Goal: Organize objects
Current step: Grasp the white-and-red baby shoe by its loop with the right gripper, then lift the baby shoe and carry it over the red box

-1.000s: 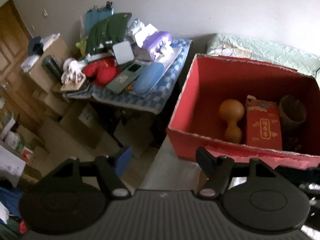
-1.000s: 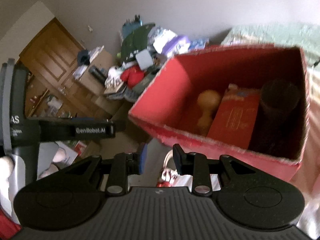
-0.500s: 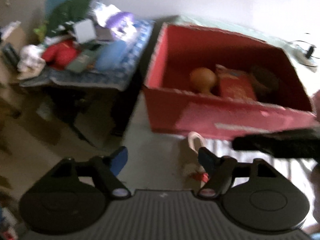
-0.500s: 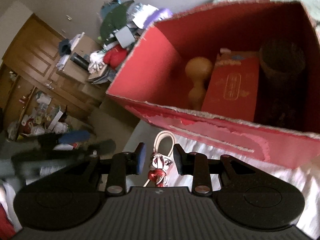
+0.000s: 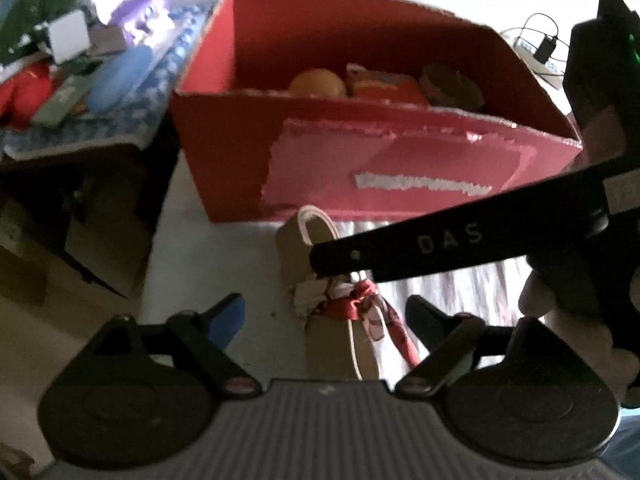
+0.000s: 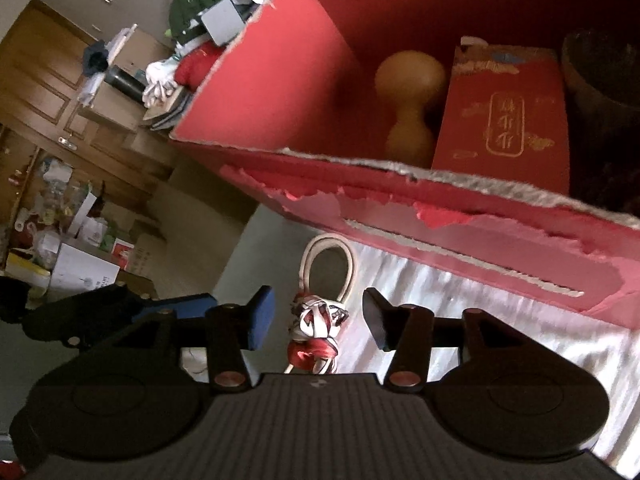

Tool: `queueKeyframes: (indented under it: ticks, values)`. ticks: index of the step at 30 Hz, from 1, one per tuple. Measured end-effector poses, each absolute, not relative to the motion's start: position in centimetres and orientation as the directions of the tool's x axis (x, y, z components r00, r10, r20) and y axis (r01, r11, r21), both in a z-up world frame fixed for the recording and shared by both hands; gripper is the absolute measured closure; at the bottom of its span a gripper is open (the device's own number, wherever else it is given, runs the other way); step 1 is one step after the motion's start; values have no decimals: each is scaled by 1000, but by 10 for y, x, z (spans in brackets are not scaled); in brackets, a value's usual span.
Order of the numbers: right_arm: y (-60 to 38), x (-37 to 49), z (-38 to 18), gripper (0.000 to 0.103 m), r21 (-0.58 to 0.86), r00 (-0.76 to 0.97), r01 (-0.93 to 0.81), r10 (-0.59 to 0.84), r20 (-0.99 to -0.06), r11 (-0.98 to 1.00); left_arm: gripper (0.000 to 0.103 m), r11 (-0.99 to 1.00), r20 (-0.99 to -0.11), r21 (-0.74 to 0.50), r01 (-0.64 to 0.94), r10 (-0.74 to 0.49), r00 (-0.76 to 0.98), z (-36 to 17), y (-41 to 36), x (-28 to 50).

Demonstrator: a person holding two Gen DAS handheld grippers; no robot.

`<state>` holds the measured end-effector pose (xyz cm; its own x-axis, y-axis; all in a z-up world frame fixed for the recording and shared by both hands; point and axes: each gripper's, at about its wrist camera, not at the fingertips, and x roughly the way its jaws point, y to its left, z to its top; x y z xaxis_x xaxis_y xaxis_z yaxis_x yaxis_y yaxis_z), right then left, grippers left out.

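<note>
Pale bedding bears one red box holding three items.

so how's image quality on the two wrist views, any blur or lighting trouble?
Left wrist: soft all over, the red box and cluttered table smeared, wall behind washed out, foreground dark; the other gripper's bar blocks part of the bag. Right wrist: sharper, gold print on the red packet visible; the box's right inside corner is in deep shadow. Both bend straight edges strongly.

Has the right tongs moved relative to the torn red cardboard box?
Yes. The right tongs dropped below the torn red cardboard box, jaws opening around the ribbon-tied beige bag.
</note>
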<state>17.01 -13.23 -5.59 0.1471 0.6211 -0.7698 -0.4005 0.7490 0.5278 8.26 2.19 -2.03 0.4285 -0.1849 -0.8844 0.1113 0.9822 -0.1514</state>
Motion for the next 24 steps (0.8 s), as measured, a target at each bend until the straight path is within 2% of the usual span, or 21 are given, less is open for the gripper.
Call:
queueKeyframes:
  ticks: [12,15,17,18,24]
  values:
    - [-126,166,-71,52,505,158,-343,579,-800,792,42,958,-901,-237,160,-278,334,-49,31,98]
    - [-127,164,-74,55,514,149,-321,578,-802,796,47,948,-901,-271,167,-311,302,-55,33,100]
    - [-129,163,-74,67,530,147,-306,590,-794,791,49,943,-898,-287,169,-327,295,-55,34,101]
    - [-132,163,-75,68,542,144,-293,597,-789,788,50,941,-897,-291,174,-332,292,-55,33,102]
    - [-148,158,-69,71,563,161,-243,605,-780,790,53,925,-903,-275,264,-342,259,-48,17,100]
